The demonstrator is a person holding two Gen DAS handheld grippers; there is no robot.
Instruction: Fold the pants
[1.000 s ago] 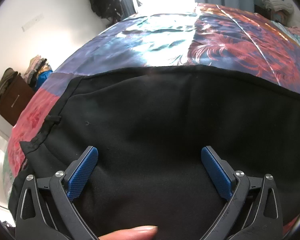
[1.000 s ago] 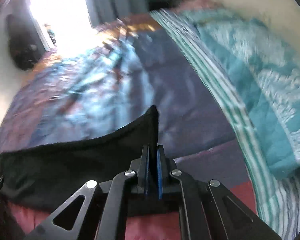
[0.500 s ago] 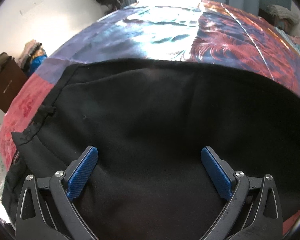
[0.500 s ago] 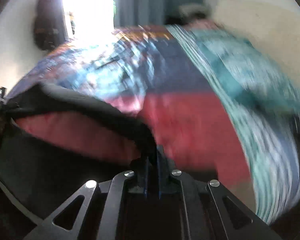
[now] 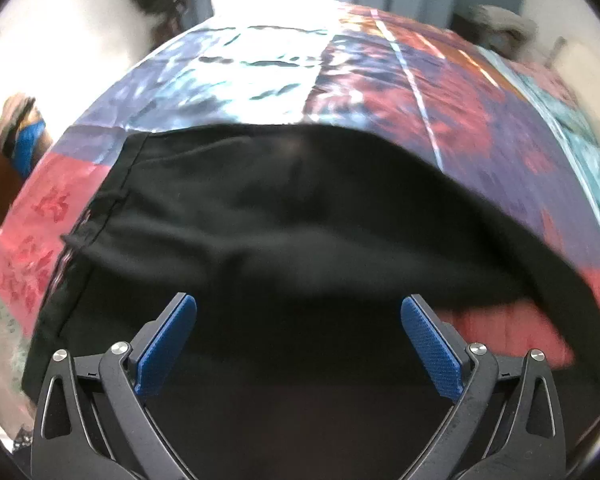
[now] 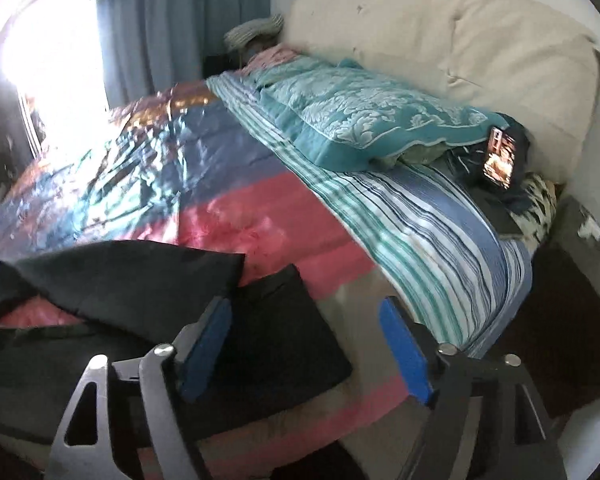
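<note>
Both grippers, left [image 5: 298,344] and right [image 6: 304,346], are spread, holding nothing; pants [image 5: 300,232] ahead loosely doubled, further folds remain.

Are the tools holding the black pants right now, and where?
No. The left tool and right tool are both open, with nothing between their fingers. The black pants lie on the bed.

Black pants [image 5: 284,240] are spread on the bed, one leg [image 6: 140,280] doubled over near its front edge.

Pants [image 6: 112,280] on the bedspread [image 6: 260,208], pillow [image 6: 364,120] behind to the right, phone [image 6: 500,158] beside it.
</note>
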